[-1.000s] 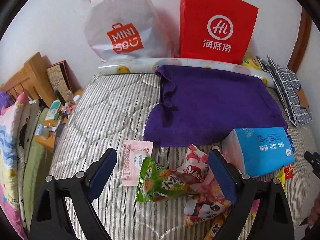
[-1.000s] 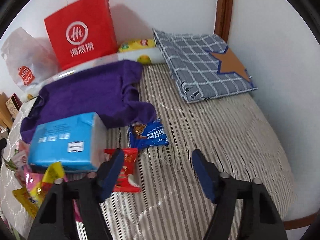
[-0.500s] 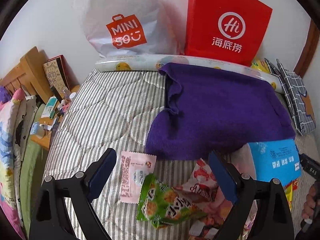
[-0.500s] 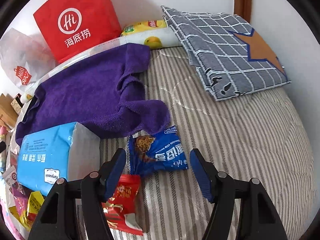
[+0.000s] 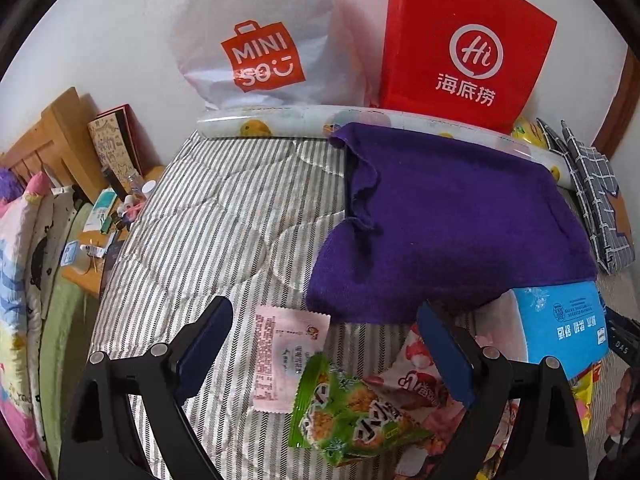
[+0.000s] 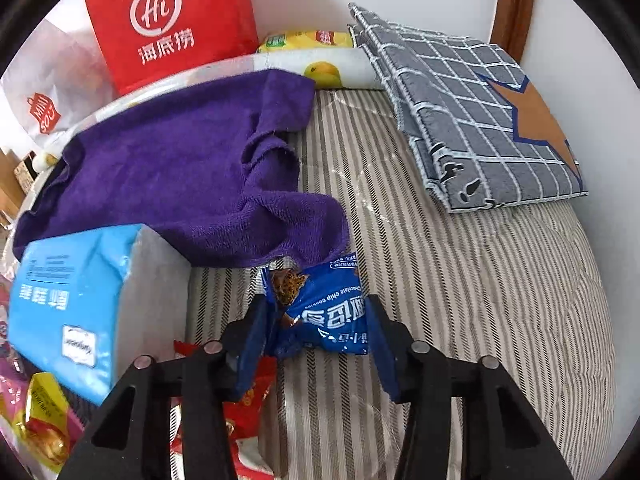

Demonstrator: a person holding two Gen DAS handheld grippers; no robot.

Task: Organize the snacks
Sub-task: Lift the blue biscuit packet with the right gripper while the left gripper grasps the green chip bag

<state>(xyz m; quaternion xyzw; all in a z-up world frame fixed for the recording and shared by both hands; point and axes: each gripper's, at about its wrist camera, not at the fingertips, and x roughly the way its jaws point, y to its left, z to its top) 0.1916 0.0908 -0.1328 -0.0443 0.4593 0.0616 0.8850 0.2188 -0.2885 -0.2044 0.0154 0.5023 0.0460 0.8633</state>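
My right gripper is closed around a blue chocolate-chip cookie packet lying on the striped bed, both pads touching its sides. A red snack packet lies under the left finger. My left gripper is open and empty, hovering over a pink packet, a green cracker packet and a red-and-white packet. A blue tissue pack lies to the right; it also shows in the right wrist view. Yellow and pink packets lie at lower left there.
A purple towel is spread on the striped mattress. A red paper bag and a white Miniso bag stand against the wall. A folded grey checked cloth lies at the right. A cluttered wooden nightstand stands at the left.
My right gripper moved forward over the blue cookie packet and closed its fingers on it. My left gripper moved forward a little and stayed open.
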